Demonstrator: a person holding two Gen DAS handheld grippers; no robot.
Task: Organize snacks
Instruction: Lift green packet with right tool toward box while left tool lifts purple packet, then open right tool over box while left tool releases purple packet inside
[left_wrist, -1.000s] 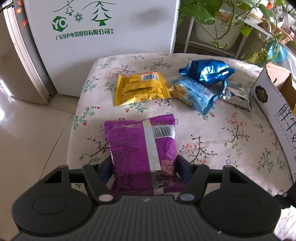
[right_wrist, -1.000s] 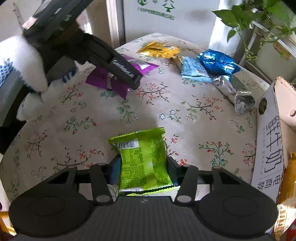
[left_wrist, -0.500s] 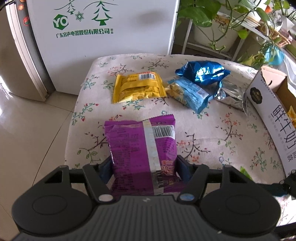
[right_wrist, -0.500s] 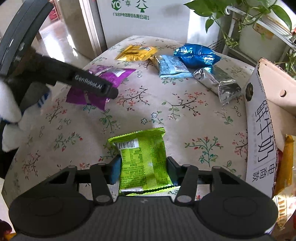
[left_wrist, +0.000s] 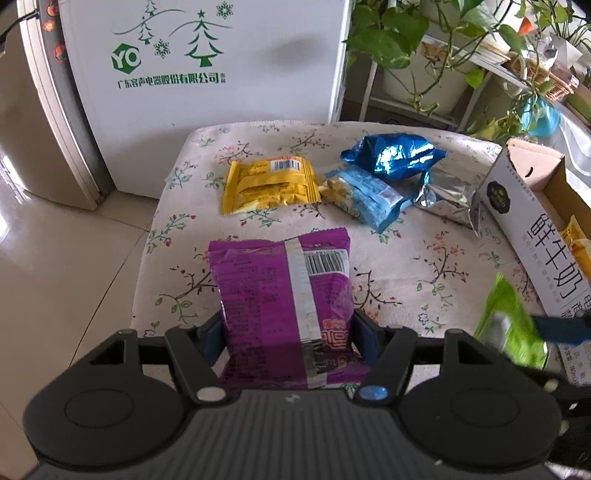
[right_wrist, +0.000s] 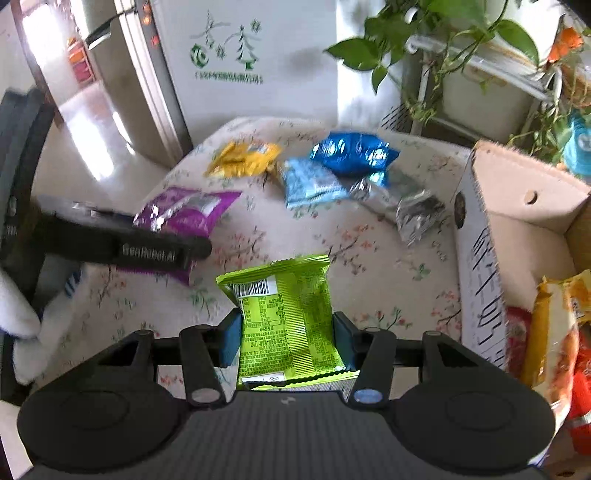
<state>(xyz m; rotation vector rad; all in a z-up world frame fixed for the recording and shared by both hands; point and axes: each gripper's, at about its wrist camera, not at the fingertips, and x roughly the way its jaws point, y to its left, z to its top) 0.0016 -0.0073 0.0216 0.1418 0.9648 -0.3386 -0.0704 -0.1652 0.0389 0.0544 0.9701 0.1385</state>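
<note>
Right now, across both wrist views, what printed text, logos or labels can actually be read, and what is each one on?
"YO" in a green hexagon, then "广东容声电器股份有限公司": white appliance.
"鲜牛奶": side of the cardboard box.
"GenRobot.AI": finger of the left gripper.
Purple packet: barcode and fine print, too small to read.
Green packet: barcode and fine print, unreadable.
Yellow packet: barcode only.

The bench (left_wrist: 424, 258) wears a cream cloth sprigged with dark branches, green leaves and small red flowers. On it lie a yellow packet (left_wrist: 269, 184), a pale blue packet (left_wrist: 369, 199), a shiny royal-blue bag (left_wrist: 395, 155) and a silver foil bag (left_wrist: 450, 195). The purple packet (left_wrist: 284, 295) has a silver stripe and white barcode; the lime-green packet (right_wrist: 288, 317) bears dark print. The white carton (right_wrist: 480, 280) carries black characters, brown inside
</note>
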